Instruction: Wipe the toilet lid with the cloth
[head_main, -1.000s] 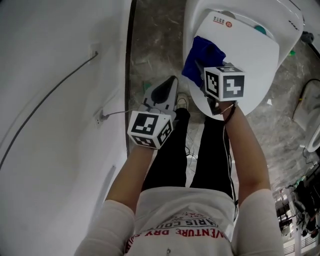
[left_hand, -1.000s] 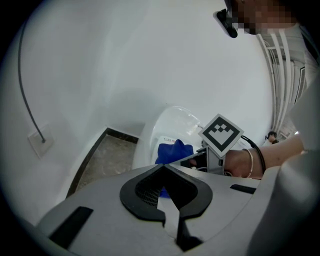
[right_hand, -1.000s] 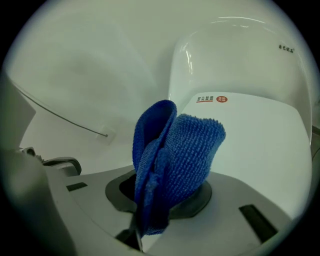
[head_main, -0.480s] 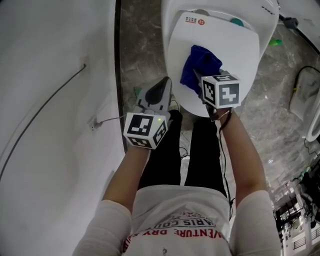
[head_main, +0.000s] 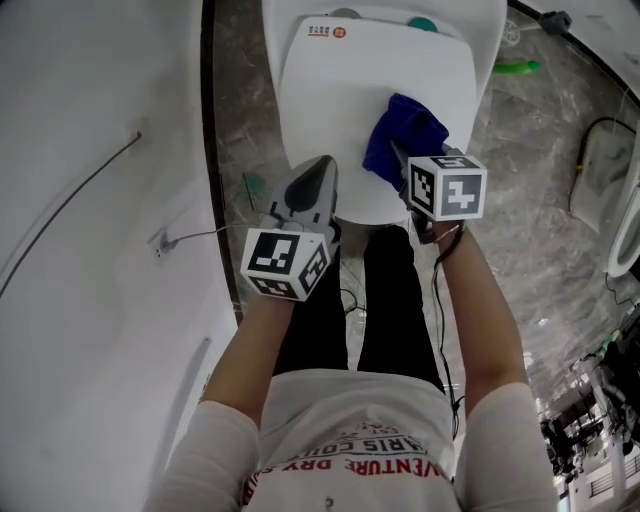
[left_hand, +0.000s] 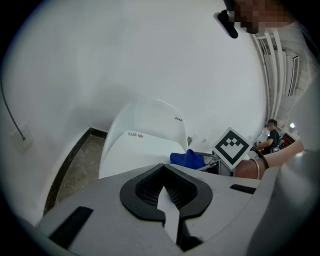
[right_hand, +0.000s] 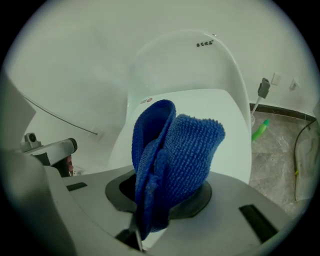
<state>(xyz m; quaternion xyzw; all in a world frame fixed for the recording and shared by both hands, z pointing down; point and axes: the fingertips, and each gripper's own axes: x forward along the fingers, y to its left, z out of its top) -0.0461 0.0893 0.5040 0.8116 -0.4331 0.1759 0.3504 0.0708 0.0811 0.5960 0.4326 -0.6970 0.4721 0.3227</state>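
The white toilet lid (head_main: 345, 90) lies closed, seen from above in the head view and ahead in both gripper views (right_hand: 200, 112) (left_hand: 132, 150). A bunched blue cloth (head_main: 400, 140) rests on the lid's right part, with my right gripper (head_main: 398, 158) shut on it. In the right gripper view the cloth (right_hand: 172, 160) stands up out of the jaws and fills the middle. My left gripper (head_main: 312, 185) hangs over the lid's near left edge, jaws shut with nothing between them (left_hand: 167, 192).
A white wall (head_main: 90, 200) with a cable and a dark skirting runs along the left. Marbled floor (head_main: 540, 230) lies to the right, with a green bottle (head_main: 518, 67) and black cables. The person's legs (head_main: 380, 300) stand just before the toilet.
The view has shifted, so the toilet sits further left in frame. The right gripper with the cloth has slid from the lid's left side across to its right part. The left gripper stays shut.
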